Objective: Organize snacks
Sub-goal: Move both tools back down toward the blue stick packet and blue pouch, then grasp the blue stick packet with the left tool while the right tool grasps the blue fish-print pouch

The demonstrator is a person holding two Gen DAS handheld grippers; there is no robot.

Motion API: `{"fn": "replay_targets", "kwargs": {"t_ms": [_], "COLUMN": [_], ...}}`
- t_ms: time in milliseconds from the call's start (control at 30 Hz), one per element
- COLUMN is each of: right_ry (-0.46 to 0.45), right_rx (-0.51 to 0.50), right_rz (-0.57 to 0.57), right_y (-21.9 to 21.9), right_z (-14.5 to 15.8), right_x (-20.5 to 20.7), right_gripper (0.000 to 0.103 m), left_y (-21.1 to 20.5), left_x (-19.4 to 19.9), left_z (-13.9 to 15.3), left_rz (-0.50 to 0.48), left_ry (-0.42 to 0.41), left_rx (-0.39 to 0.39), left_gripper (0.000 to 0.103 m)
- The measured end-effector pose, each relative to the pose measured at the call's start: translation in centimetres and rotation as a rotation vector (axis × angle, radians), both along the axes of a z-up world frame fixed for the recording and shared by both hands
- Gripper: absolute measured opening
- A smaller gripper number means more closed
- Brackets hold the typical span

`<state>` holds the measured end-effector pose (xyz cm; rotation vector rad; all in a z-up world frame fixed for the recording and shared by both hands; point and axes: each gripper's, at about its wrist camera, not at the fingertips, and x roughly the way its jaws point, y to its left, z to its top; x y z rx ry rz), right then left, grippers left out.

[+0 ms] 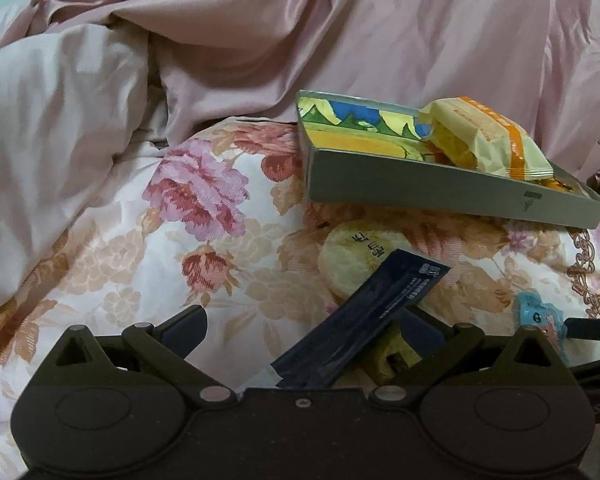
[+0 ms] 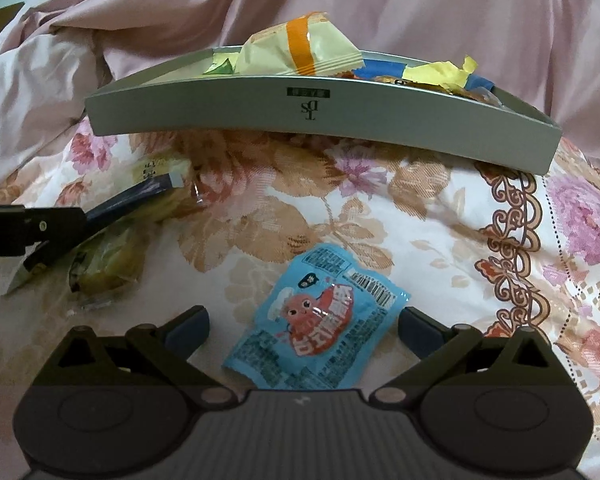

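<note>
The left gripper was spread wide, its fingers straddling a dark sachet ungrasped. The right gripper likewise stood released around a blue packet on the bed. Beyond both fingertips sat the grey tray holding a yellow wrapper.

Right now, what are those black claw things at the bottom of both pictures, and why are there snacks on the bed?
Those are two grabbers, each with two fingers. A person holds one in each hand, and a small camera on each looks forward along the fingers, giving one picture per grabber.

The left gripper is open around a dark blue stick packet. The right gripper is open over a light blue snack packet.

Everything lies on a flowered bedspread. Behind sits a grey tray with a yellow wrapped snack already inside. The job is tidying snacks.
</note>
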<state>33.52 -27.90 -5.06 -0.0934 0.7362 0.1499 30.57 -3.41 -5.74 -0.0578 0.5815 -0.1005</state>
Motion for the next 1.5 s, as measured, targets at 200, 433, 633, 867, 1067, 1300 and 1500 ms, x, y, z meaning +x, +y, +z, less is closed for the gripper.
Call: {"fn": "replay_targets", "kwargs": {"t_ms": [200,433,633,867,1067,1300,1500], "right_ry": [-0.013,-0.023,-0.046,-0.058,-0.055,-0.034,-0.017], "right_rx": [0.014,0.090,0.099,0.089,0.071,0.055,0.040], "right_rz": [-0.014,-0.020,0.007,0.060,0.137,0.205,0.212], "right_y": [-0.1,-0.6,-0.2,0.6,1.6,2.6,2.5], "right_z": [-0.1,0.0,0.1,0.2,0.2,0.2,0.6], "right_x": [0.3,0.5,0.0,-0.5,-0.8,-1.7,-2.0], "right_gripper": [0.103,0.096,0.081,0.068,0.068,0.069,0.079], "left_y": [0.0,0.0,0.5,0.0,-0.5,-1.3,-1.0], "left_x": [0.4,0.7,0.8,0.3,-0.2,-1.4,-1.3], "left_z": [-0.5,-1.2,-1.3,-1.0,-0.3,0.2,0.2], "left_rz": [-0.009,-0.031,-0.077,-0.116,-0.122,-0.136,-0.107], "left_ry": [0.003,0.030,0.041,0.060,0.120,0.156,0.129], "left_rx": [-0.009,-0.016,-0.086,-0.127,-0.150,-0.165,-0.193], "left_gripper": [0.102,0.102,0.091,0.068,0.052,0.045,0.067]}}
